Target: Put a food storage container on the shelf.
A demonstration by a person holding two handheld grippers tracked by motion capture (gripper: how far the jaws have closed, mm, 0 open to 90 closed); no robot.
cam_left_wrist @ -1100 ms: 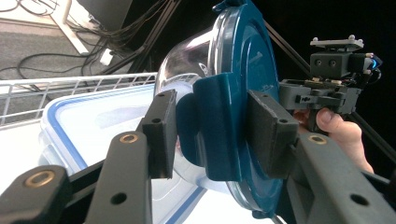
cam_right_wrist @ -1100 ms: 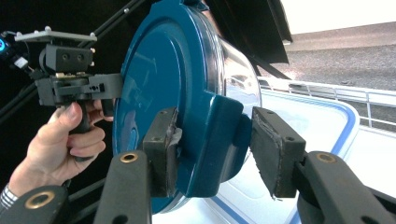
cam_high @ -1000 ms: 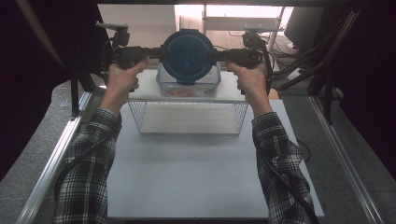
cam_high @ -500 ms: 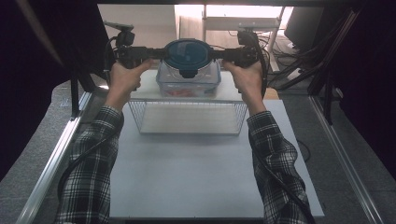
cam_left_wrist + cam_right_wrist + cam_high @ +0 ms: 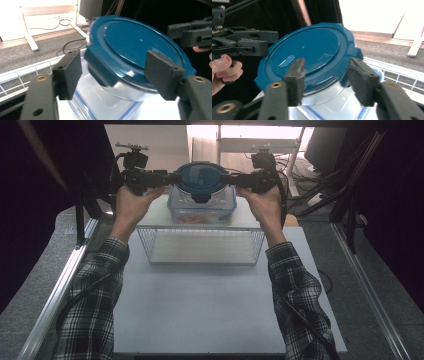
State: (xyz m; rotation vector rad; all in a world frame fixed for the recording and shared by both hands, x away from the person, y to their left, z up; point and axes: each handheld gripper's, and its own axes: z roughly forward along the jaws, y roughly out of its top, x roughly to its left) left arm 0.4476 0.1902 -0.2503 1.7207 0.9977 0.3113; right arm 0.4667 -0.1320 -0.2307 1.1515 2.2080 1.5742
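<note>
Tilted flatter and a touch lower than a moment ago, the round blue-lidded container (image 5: pixel 201 181) sits top centre of the high view, above the square tub (image 5: pixel 202 207) on the wire rack (image 5: pixel 200 245). Left gripper (image 5: pixel 172 178) and right gripper (image 5: pixel 226 179) pinch its rim from either side, jaws part open. Uneven squeeze and it'll slip out.
</note>
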